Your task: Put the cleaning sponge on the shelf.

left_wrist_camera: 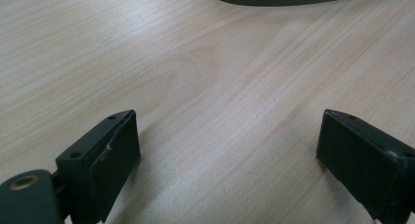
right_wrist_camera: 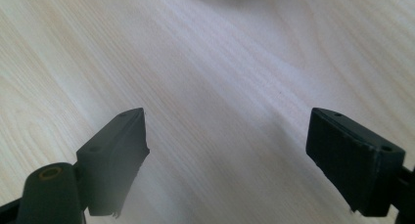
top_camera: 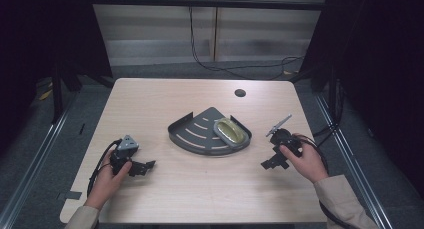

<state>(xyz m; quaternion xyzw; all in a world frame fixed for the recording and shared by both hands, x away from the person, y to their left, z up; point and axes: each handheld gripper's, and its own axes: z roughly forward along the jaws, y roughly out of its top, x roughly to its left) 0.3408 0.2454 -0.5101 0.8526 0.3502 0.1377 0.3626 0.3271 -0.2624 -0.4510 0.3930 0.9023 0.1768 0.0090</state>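
While both hands rest on table (top_camera: 200, 189) | left gripper (top_camera: 145, 166) and right gripper (top_camera: 272, 163) agape, empty | tray (top_camera: 195, 134) with dish (top_camera: 231, 131) between, far; right nearer dish.

A dark grey quarter-round rack (top_camera: 200, 131) lies flat at mid-frame in the high view, its curved edge toward the bottom, pale slots across its floor and a low rim around it. On its right part rests an oval dish (top_camera: 231, 130), grey-rimmed with a yellowish inside, tilted slightly over the rack's edge.
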